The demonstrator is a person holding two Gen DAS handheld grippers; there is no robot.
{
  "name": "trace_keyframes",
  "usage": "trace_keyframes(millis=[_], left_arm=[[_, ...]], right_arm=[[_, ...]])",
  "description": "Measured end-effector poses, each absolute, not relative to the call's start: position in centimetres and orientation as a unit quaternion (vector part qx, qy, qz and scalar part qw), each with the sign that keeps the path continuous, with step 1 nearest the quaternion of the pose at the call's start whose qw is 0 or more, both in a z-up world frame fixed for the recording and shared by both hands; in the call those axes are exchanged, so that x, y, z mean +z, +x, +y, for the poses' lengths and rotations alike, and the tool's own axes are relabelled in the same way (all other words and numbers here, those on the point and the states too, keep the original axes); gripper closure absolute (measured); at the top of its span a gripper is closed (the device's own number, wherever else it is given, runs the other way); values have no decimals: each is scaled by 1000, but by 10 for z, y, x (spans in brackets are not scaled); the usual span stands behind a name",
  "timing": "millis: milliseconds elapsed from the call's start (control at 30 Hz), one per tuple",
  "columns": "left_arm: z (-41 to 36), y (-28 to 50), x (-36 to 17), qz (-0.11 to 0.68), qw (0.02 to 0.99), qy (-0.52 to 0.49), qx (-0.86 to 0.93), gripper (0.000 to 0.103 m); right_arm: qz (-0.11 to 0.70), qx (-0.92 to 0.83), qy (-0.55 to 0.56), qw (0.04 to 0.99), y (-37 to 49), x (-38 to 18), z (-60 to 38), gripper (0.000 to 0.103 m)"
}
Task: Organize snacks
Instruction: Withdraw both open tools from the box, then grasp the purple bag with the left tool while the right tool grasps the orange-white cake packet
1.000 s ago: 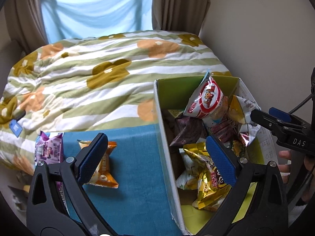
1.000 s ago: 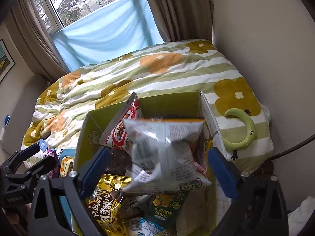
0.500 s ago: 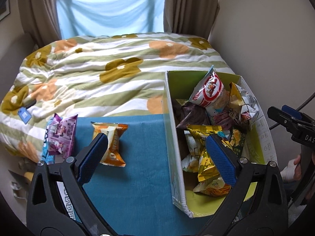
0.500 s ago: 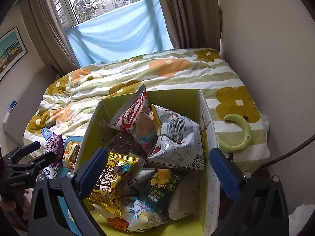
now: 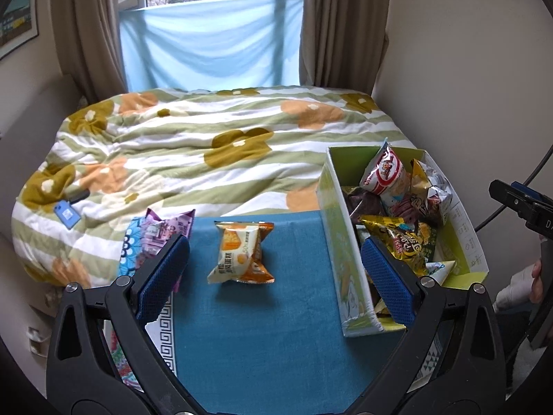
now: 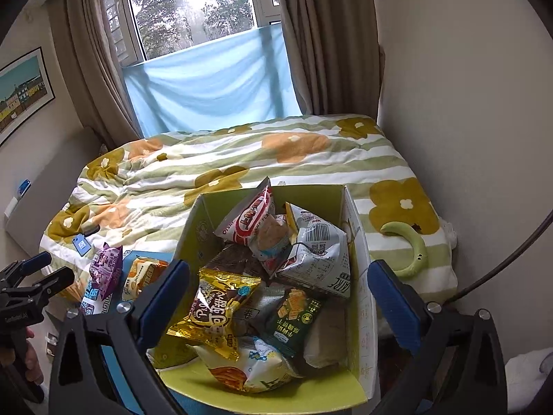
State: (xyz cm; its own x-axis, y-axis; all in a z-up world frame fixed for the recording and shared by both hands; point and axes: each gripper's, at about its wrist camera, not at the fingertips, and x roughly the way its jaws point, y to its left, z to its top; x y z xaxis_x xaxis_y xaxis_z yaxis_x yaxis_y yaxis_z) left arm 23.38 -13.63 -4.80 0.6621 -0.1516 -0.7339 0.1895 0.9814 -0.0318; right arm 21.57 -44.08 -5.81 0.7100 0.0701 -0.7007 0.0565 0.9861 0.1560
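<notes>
A green cardboard box (image 5: 337,242) holds several snack bags; it also shows in the right wrist view (image 6: 359,276). On top lie a silver bag (image 6: 318,252), a red-and-white bag (image 6: 254,219) and a gold bag (image 6: 217,307). An orange-and-white snack bag (image 5: 240,254) lies on the blue cloth (image 5: 276,328) left of the box. A purple bag (image 5: 162,235) lies at the cloth's left edge. My left gripper (image 5: 274,276) is open and empty, above the cloth. My right gripper (image 6: 280,304) is open and empty, above the box.
A bed with a flowered green-striped quilt (image 5: 193,145) fills the space behind. A green curved toy (image 6: 409,249) lies on the quilt right of the box. A wall stands at the right, a window with curtains behind.
My right gripper let go of the silver bag, which dropped into the box. Both grippers pulled back and up, away from the box and cloth.
</notes>
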Motion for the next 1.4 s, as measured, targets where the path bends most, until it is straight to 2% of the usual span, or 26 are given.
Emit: trace_keyframes(millis=[433,667,1067,1400], left_arm=[[18,218,-52,412,907,4,-91,4],[67,239,-72,431,896,13,-109,4],[75,328,-161,494,856,-31,-148,4],[66,390,-243,556,811,-84,-162,4]], right_arm=[[369,-17,103,924,182,-43,-318,1],[377,-22,115,919,180,-52,-251,1],[421,12,117,899,235,-109,-171,1],[482,29,128,866,307,-188,-162,1]])
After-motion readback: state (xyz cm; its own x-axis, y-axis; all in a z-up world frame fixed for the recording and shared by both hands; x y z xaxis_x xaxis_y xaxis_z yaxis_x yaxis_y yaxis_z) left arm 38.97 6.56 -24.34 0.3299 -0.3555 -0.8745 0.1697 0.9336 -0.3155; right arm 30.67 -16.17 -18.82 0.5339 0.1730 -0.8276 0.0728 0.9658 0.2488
